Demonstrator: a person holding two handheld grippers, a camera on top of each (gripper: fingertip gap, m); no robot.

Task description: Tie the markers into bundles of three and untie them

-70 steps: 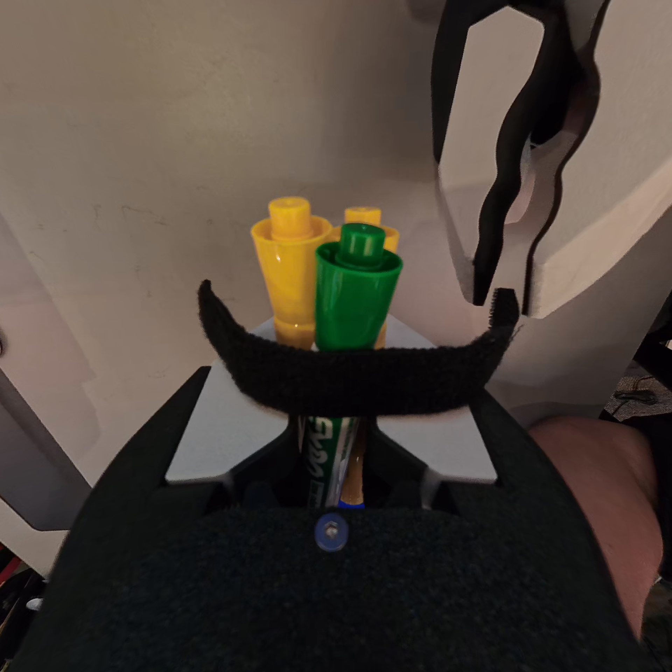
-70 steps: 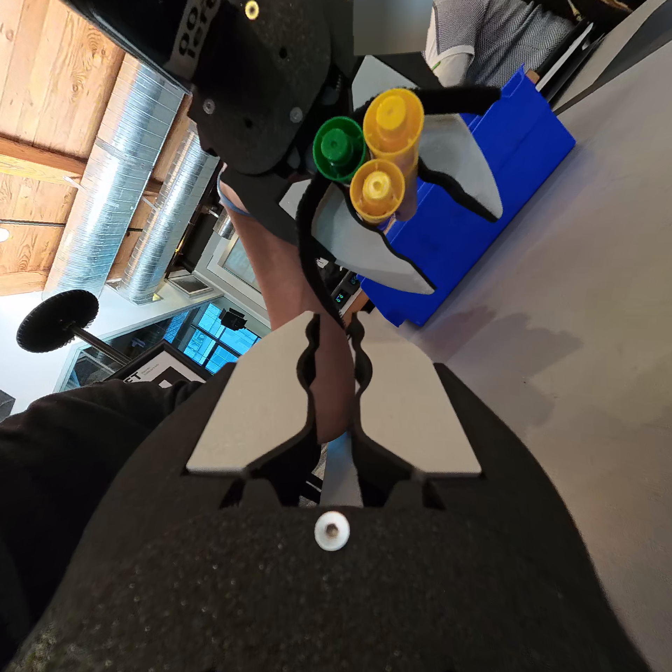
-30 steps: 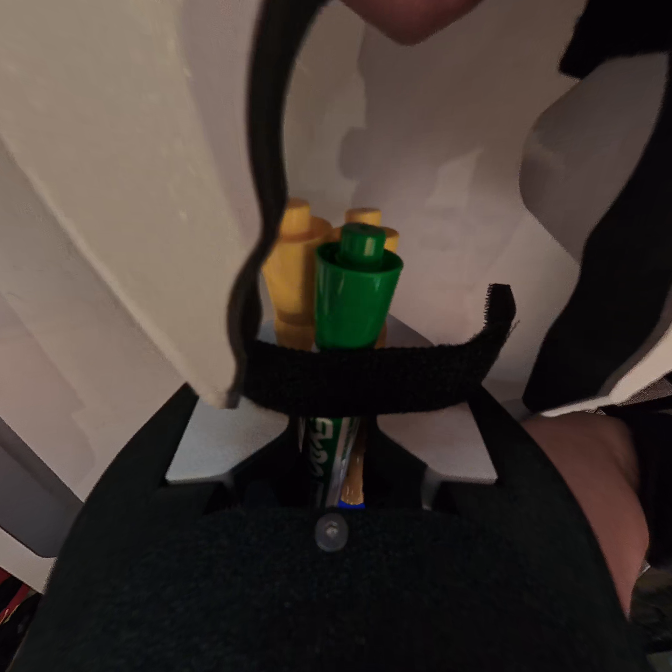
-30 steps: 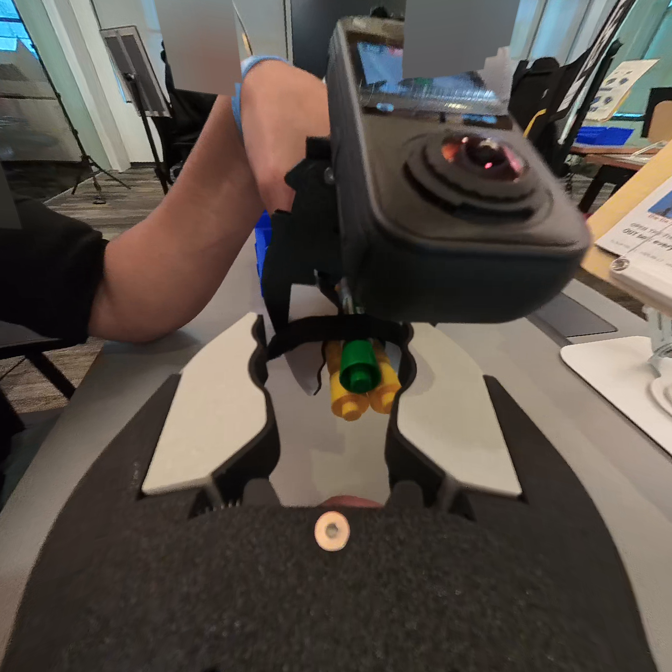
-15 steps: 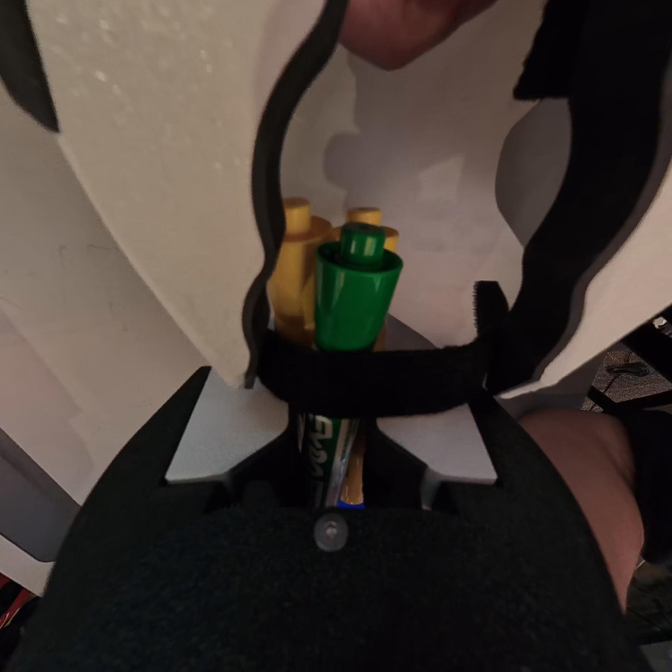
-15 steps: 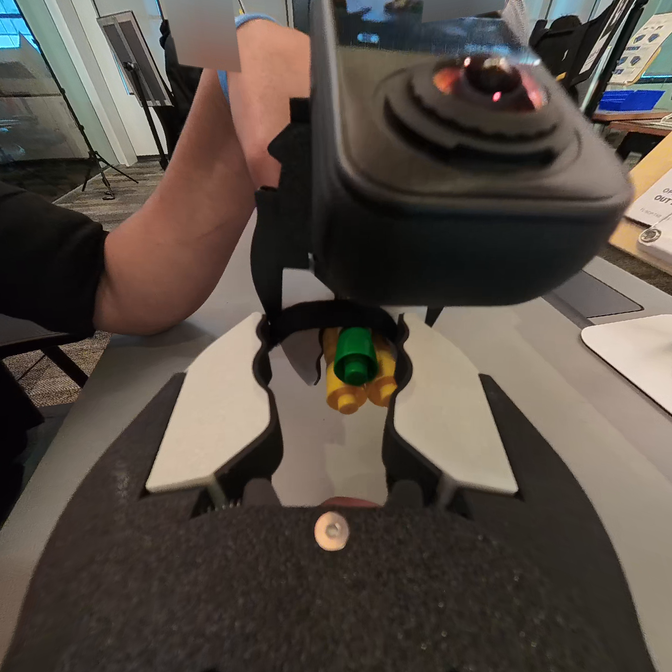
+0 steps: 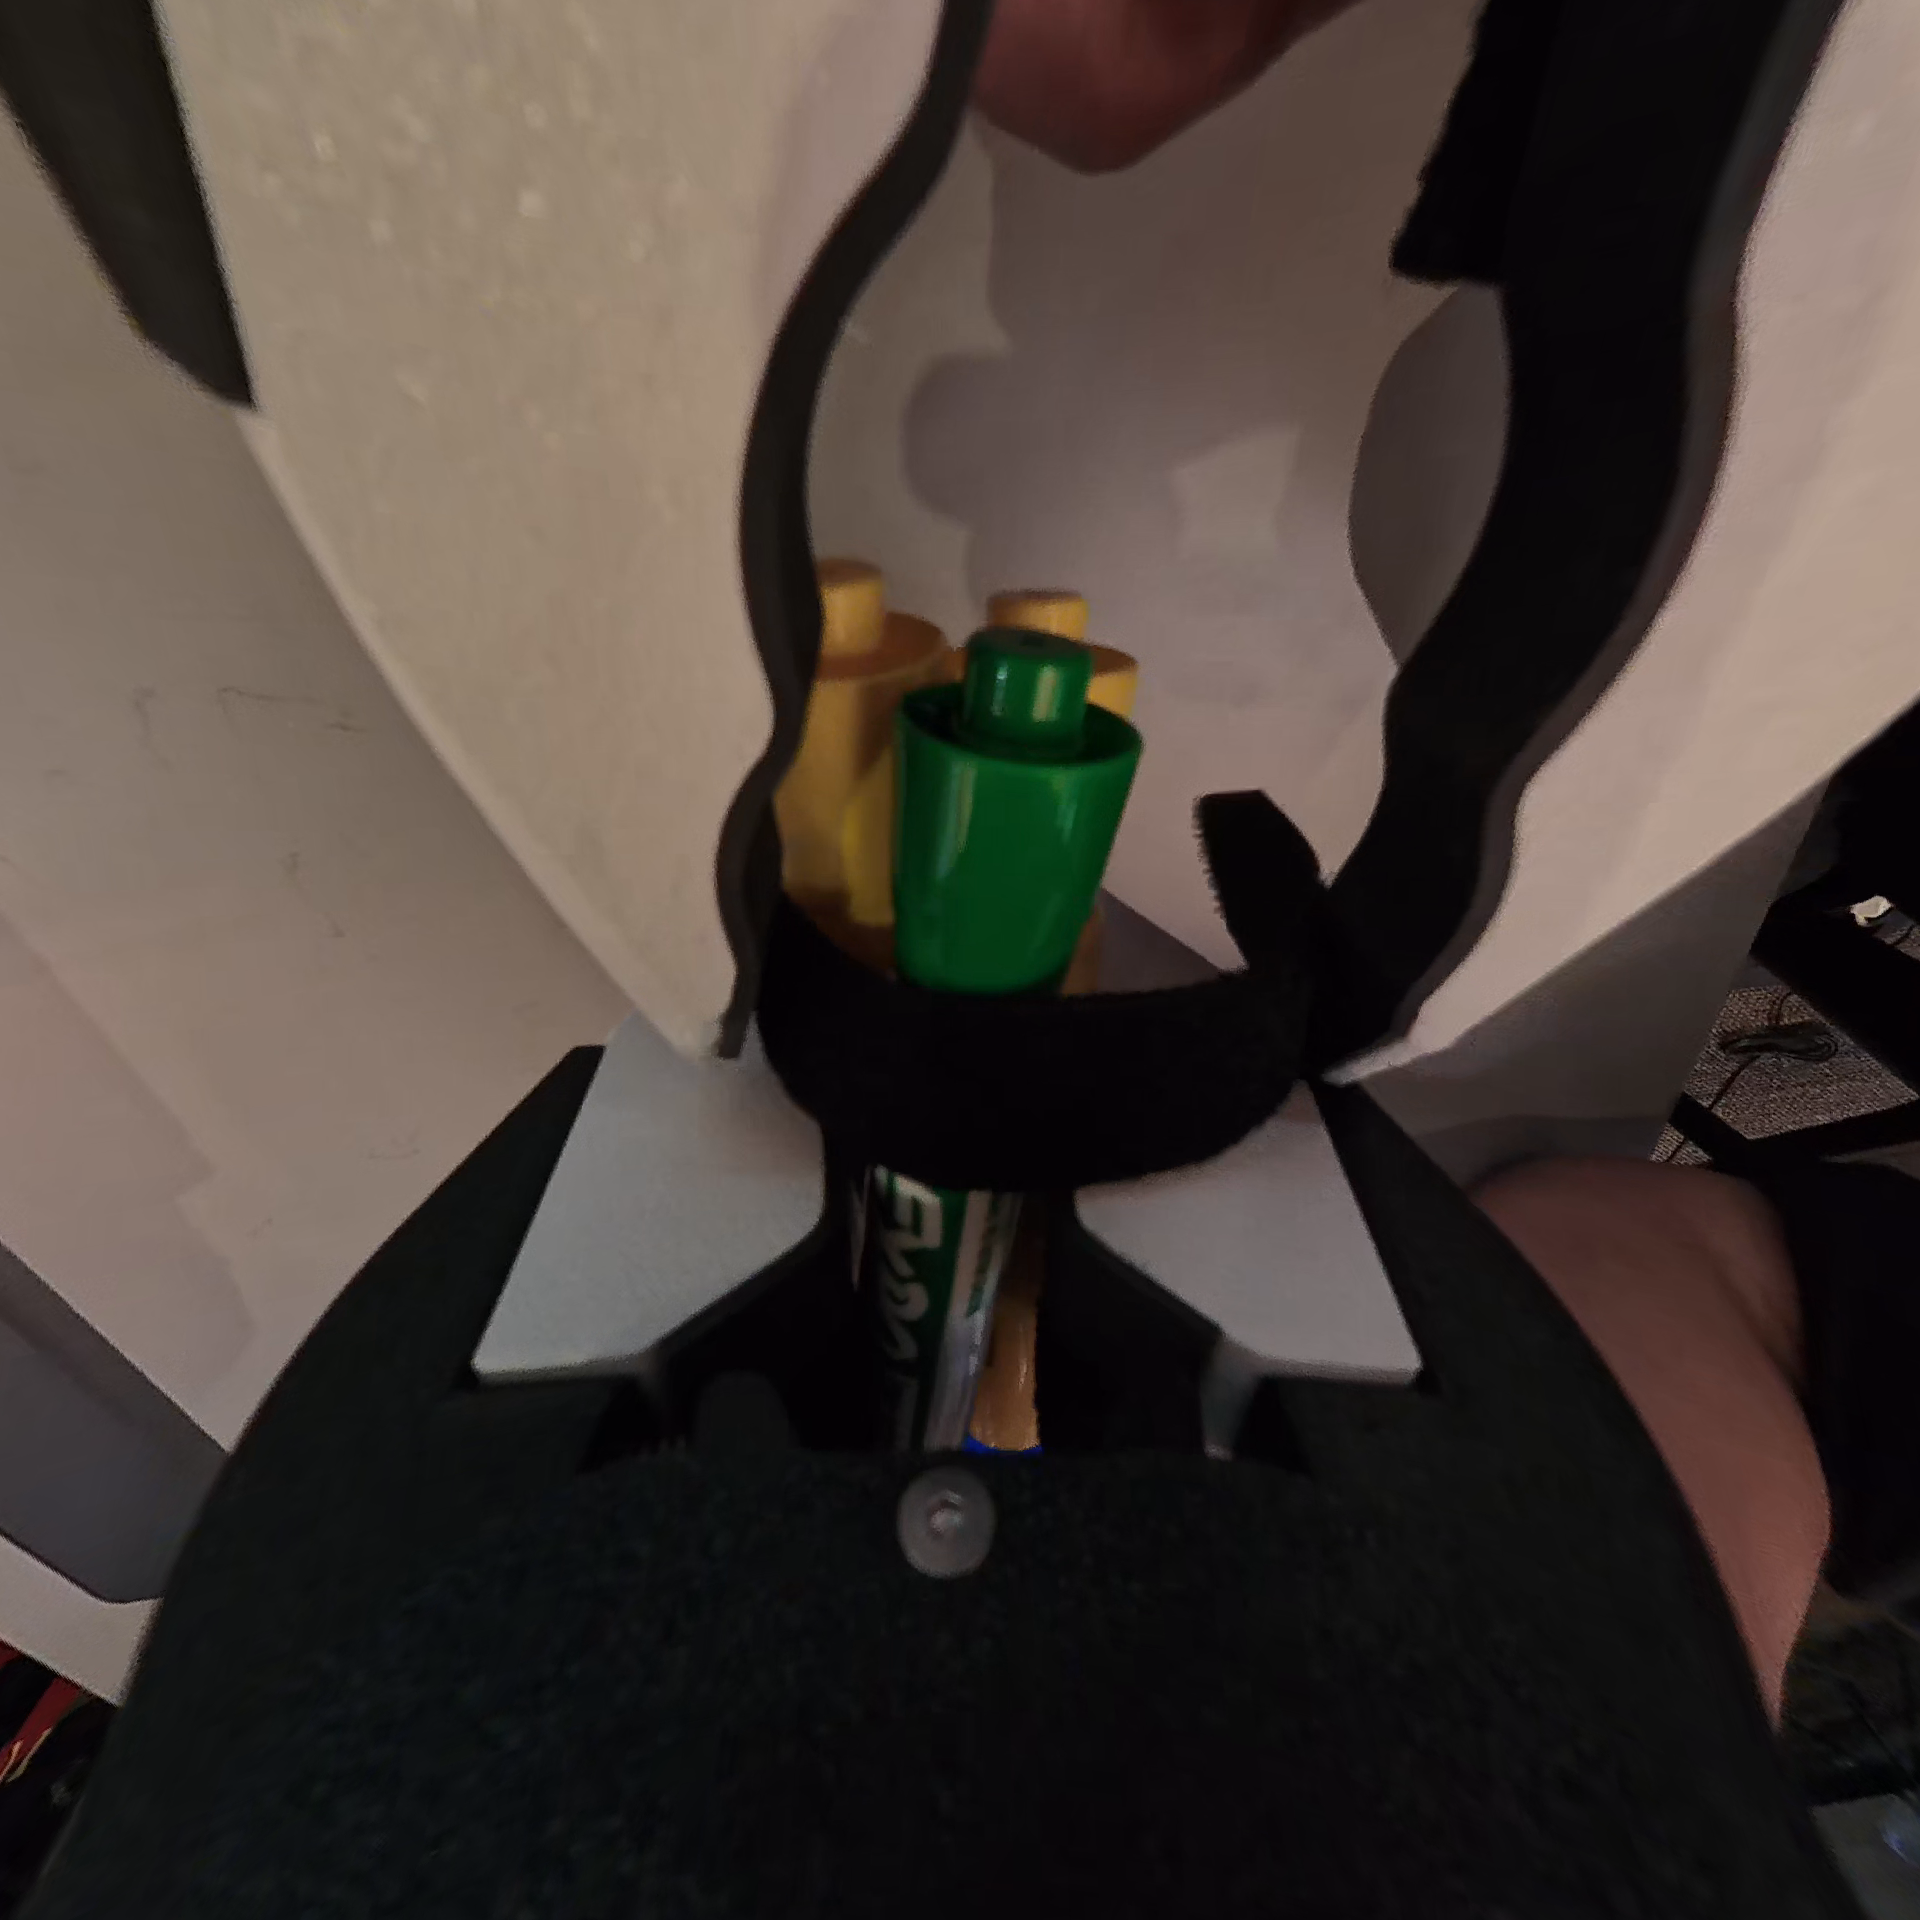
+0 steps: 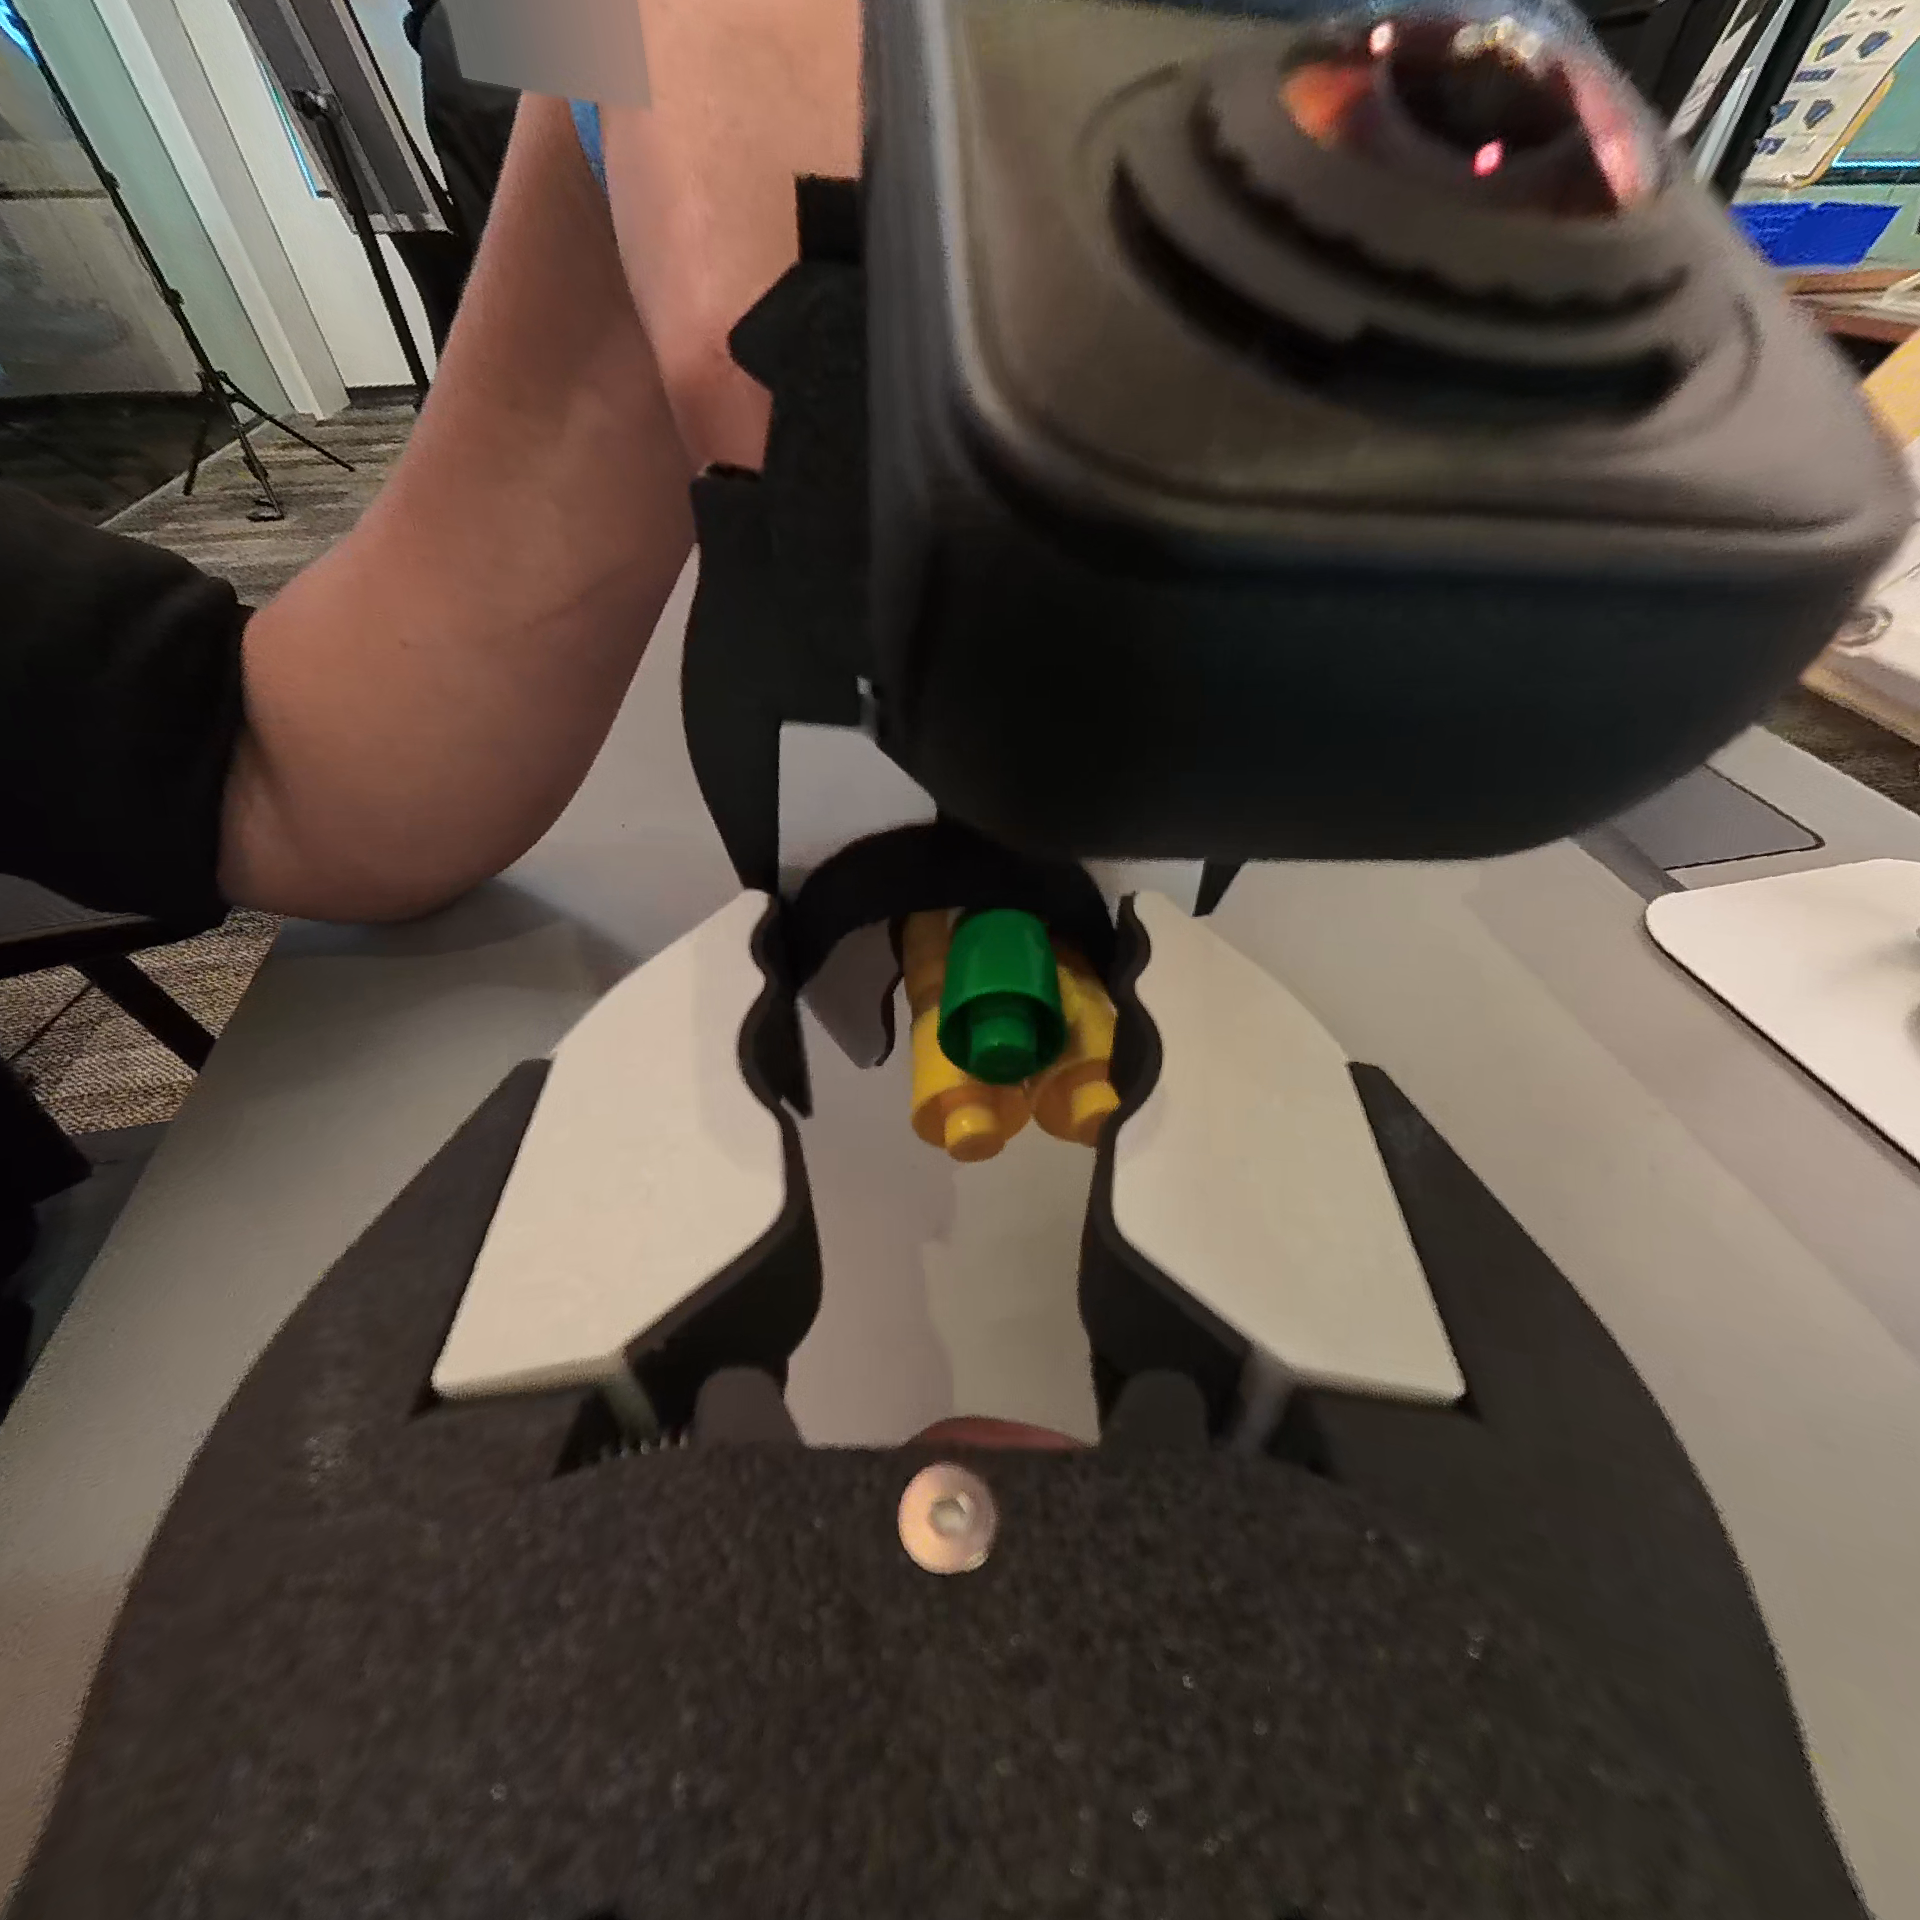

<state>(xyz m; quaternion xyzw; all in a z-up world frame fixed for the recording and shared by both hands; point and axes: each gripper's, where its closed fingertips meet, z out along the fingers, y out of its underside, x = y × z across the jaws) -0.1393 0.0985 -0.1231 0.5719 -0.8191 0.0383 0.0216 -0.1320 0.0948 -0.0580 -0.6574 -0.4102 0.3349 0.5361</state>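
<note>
While the left gripper (image 7: 951,1122) clamps the three markers (image 7: 977,831), the right gripper (image 8: 940,997), wide, straddles the black hook-and-loop strap (image 7: 1029,1070); squeeze both tails evenly, loose end at two o'clock.

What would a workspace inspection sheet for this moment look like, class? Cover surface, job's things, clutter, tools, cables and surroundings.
Surface: grey table, bare near the work.
Job's things: green marker and two yellow markers bunched; black strap curved around them, one end loose.
Clutter: white tray at the right edge.
Tools: left tool shut on the markers; right tool open, fingers flanking strap.
Cables: nothing seen.
Surroundings: tripod, carpet.
</note>
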